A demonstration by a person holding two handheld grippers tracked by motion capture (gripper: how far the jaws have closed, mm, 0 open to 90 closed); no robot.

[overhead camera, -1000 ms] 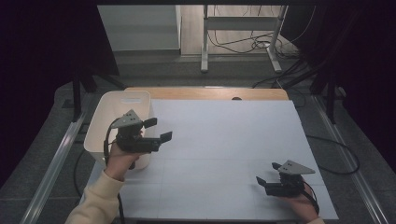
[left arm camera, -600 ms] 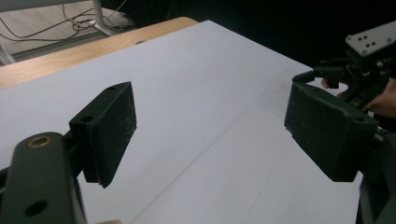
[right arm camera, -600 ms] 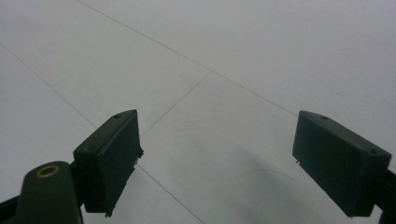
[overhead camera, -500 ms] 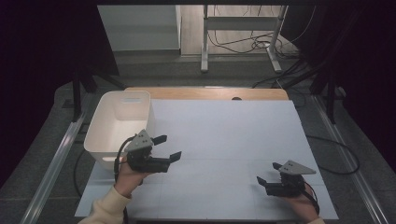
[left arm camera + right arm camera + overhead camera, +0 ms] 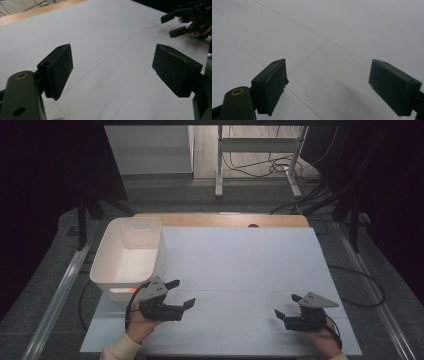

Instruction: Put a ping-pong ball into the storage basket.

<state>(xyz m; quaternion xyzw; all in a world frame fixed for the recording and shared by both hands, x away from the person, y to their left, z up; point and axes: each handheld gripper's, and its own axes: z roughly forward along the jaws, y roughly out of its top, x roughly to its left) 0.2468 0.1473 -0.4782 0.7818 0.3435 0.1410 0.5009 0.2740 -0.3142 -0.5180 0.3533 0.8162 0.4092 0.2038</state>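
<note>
Presently, the left hand-held gripper stood with jaws wide and empty over the table, just beside the white bin. The right hand-held gripper, likewise wide and empty, sat well apart at the table's near right.

White paper sheet covers the tabletop at frame centre. Bare wooden table edge shows along the sheet's far side. Metal stand legs and loose cables occupy the floor, upper centre.
</note>
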